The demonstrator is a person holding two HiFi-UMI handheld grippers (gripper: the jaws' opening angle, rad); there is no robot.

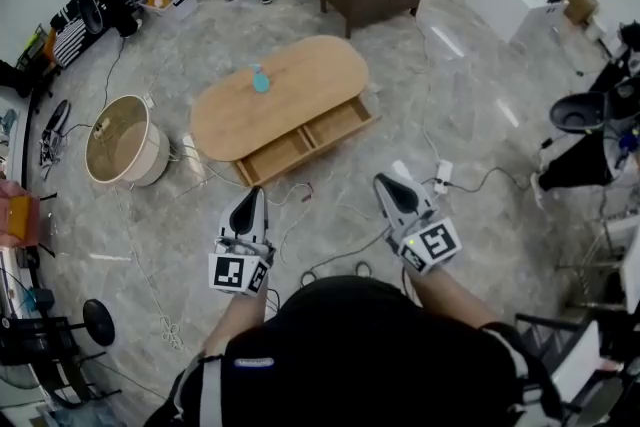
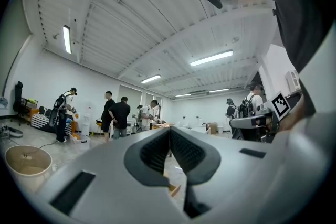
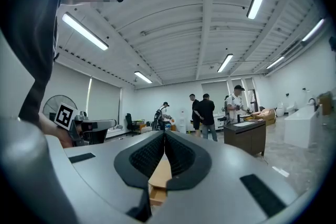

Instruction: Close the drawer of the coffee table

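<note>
Head view, cables point(image 1: 300, 196) before open drawer point(image 1: 305, 141), tub point(image 1: 150, 161) beside

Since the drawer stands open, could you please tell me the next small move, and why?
Probably move forward: the drawer stands pulled out of the coffee table, and the left gripper and right gripper, jaws shut, hang well short of its front.
</note>
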